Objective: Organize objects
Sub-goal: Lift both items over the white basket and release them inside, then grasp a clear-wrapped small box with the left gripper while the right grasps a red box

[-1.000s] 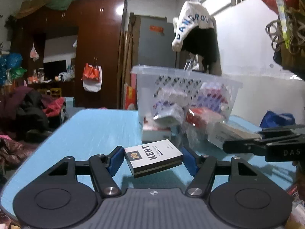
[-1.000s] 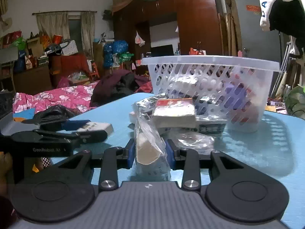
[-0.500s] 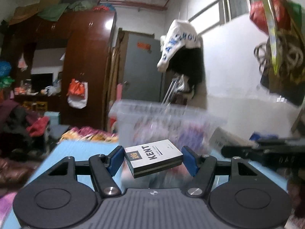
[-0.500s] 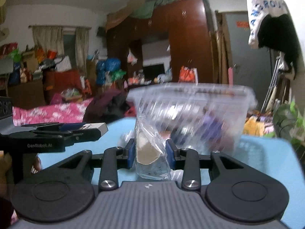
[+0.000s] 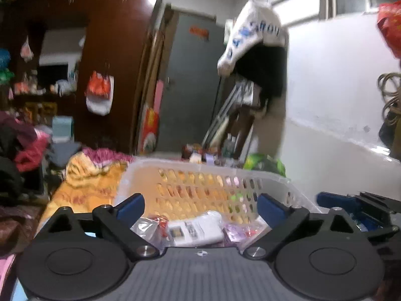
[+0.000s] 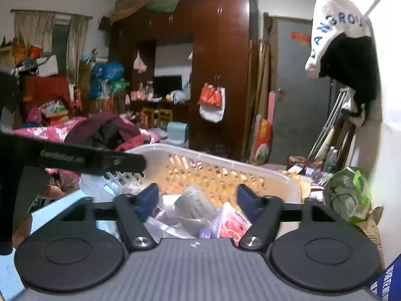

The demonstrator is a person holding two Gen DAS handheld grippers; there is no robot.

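My left gripper (image 5: 200, 207) hangs over the white perforated basket (image 5: 200, 166), its jaws opening wide with nothing pressed between them. Below it in the basket lie a white box (image 5: 198, 228), a purple packet (image 5: 238, 233) and a clear red-marked packet (image 5: 150, 225). My right gripper (image 6: 198, 198) is also above the basket (image 6: 213, 155), jaws opening and free of any grip. A clear plastic bag (image 6: 190, 205) and a red packet (image 6: 233, 225) lie under it. Each gripper shows in the other's view, beside the basket.
The basket stands on a blue table (image 6: 50, 213). A green bag (image 6: 348, 193) sits to the right near the white wall. Behind are a dark wardrobe (image 6: 220, 62), a grey door (image 6: 298, 95) and piles of clothes (image 6: 100, 130).
Both grippers rose and moved forward over the basket. The left let go of the Kent pack and the right let go of the clear bag. Both sets of jaws have spread apart.
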